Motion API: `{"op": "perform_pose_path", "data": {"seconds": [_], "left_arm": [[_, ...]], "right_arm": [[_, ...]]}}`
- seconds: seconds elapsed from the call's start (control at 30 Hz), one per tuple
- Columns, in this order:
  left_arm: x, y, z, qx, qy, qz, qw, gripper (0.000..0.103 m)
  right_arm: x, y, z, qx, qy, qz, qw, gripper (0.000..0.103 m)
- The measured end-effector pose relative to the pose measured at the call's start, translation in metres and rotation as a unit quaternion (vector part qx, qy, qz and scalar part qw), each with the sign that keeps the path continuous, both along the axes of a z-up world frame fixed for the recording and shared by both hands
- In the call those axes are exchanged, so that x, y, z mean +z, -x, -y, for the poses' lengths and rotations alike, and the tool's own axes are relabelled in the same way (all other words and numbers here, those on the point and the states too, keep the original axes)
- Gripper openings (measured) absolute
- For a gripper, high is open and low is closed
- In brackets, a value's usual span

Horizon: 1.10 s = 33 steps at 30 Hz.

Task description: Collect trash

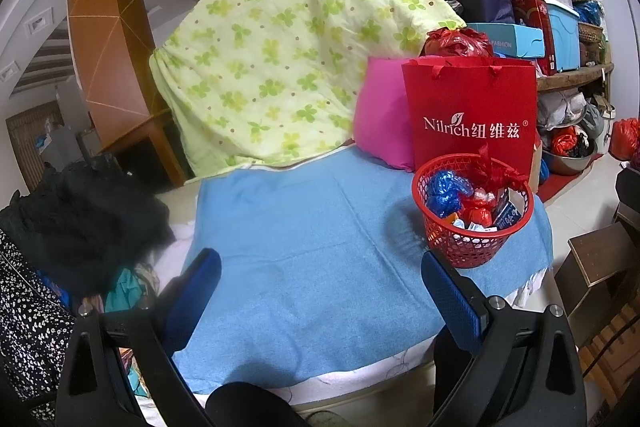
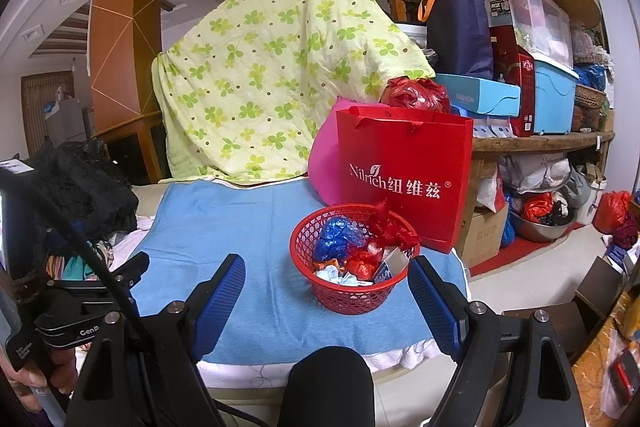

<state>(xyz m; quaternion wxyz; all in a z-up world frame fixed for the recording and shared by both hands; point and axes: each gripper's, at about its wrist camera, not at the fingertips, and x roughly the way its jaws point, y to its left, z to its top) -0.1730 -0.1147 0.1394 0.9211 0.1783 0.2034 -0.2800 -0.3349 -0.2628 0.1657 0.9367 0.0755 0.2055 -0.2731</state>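
Both tongs, left and right, are held released; trash is already gathered in basket; no loose piece is seen on cloth.

So from my seat: the basket sits on the towel spread over the bed, toward its right edge, stuffed with crumpled plastic bags and wrappers. Right behind it stands a gift bag, with a cushion at the gift bag's left. A quilt is draped up behind them. A clothes pile sits far left, shelves far right.
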Motion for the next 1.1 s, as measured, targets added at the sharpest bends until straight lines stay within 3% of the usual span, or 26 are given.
{"op": "perform_pose_path", "data": {"seconds": [1.1], "left_arm": [[-0.010,-0.010,0.010,-0.001,-0.015,-0.015,0.9998,0.100]], "right_arm": [[-0.011,-0.015,0.020,-0.007,-0.019,-0.013,1.000,0.086]]}}
